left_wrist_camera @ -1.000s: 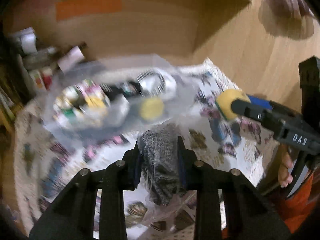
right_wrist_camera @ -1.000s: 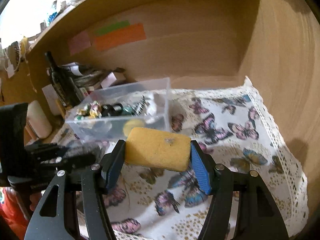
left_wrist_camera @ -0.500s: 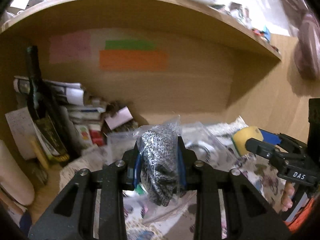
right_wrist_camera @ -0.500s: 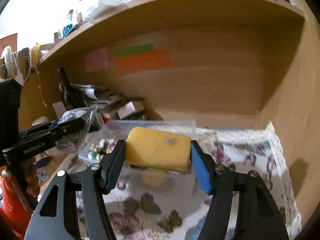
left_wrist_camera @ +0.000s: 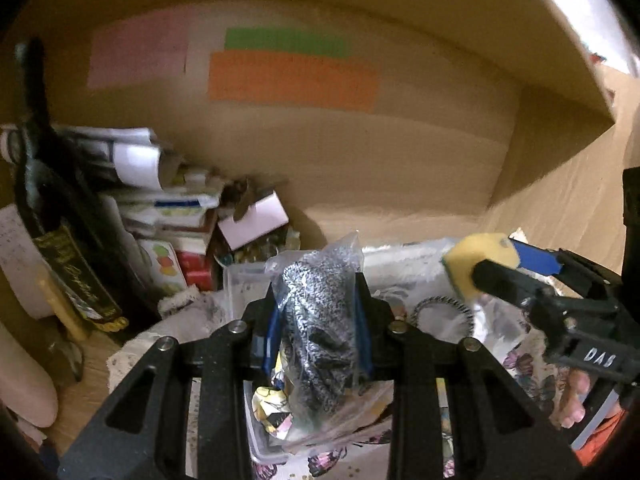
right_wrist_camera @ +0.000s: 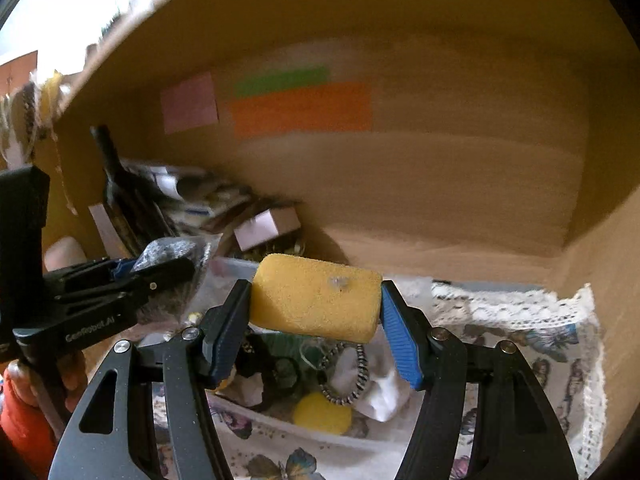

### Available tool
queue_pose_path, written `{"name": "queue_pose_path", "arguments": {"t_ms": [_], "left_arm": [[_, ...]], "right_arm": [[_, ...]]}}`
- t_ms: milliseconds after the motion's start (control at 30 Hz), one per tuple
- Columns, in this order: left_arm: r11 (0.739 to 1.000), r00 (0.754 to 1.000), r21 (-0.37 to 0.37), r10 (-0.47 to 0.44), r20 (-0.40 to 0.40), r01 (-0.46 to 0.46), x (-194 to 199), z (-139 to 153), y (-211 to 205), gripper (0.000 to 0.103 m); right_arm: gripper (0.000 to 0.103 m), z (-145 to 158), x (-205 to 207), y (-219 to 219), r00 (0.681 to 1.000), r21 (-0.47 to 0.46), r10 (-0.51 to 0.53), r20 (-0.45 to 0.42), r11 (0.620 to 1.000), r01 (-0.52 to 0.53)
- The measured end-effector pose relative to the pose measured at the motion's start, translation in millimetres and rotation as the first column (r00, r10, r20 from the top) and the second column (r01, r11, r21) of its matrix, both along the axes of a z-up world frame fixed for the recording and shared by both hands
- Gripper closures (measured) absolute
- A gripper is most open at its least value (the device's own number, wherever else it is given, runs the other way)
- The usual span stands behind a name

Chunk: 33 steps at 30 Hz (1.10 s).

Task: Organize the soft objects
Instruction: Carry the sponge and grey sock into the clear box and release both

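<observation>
My left gripper (left_wrist_camera: 318, 320) is shut on a clear plastic bag holding grey knitted fabric (left_wrist_camera: 320, 320), held above the near left end of a clear plastic bin (left_wrist_camera: 240, 280). It also shows in the right wrist view (right_wrist_camera: 168, 258). My right gripper (right_wrist_camera: 316, 312) is shut on a yellow sponge (right_wrist_camera: 316, 300), held over the bin's contents: a round yellow puff (right_wrist_camera: 322, 414), a striped hair tie (right_wrist_camera: 352, 368) and dark items. The sponge also shows in the left wrist view (left_wrist_camera: 476, 258).
The bin sits on a butterfly-print cloth with lace edge (right_wrist_camera: 520, 320) inside a wooden shelf bay. A dark bottle (left_wrist_camera: 60, 220), stacked boxes and papers (left_wrist_camera: 160, 220) crowd the back left. Coloured sticky notes (left_wrist_camera: 292, 76) are on the back wall.
Both grippers have moved forward and nearer to the bin, keeping hold of the bag and the sponge. The bin's contents now lie directly under the sponge.
</observation>
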<state>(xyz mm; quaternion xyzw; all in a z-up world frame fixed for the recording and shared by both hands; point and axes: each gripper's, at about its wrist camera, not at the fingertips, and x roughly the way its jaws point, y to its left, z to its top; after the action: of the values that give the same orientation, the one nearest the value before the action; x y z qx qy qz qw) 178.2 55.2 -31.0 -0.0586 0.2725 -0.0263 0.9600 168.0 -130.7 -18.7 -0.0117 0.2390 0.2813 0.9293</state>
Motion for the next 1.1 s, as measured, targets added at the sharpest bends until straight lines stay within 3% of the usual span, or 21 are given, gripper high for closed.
{"name": "queue_pose_path", "arguments": {"t_ms": [333,500,567,867,1100], "left_arm": [[0.999,0.989,-0.036,-0.028,-0.142,0.023,31.7,-41.3,5.7,0.069],[0.999,0.987,-0.046,-0.030,-0.160,0.023,30.6,-41.8,6.1,0.049],[0.999,0.991,-0.032,-0.015,-0.134,0.011,24.4,-35.8,6.9,0.036],[1.000,1.000,0.005,-0.008,0.029,0.008,-20.7,9.1,-0.3,0.020],[0.998,0.982,0.053,0.008,0.186,-0.018,-68.6,40.2,-10.1,0.004]], "right_arm": [[0.041,-46.5,35.6,27.6,0.990,-0.094,0.023,-0.137,0.995,-0.036],[0.039,-59.8,42.8,33.6,0.984,-0.138,0.025,-0.178,0.989,-0.050],[0.037,-59.3,41.0,33.4,0.983,-0.142,0.030,-0.181,0.988,-0.056],[0.024,-25.6,22.8,16.5,0.997,-0.088,0.012,-0.071,0.996,-0.018],[0.012,12.9,-20.6,-7.4,0.998,-0.012,0.006,0.070,1.000,-0.005]]}}
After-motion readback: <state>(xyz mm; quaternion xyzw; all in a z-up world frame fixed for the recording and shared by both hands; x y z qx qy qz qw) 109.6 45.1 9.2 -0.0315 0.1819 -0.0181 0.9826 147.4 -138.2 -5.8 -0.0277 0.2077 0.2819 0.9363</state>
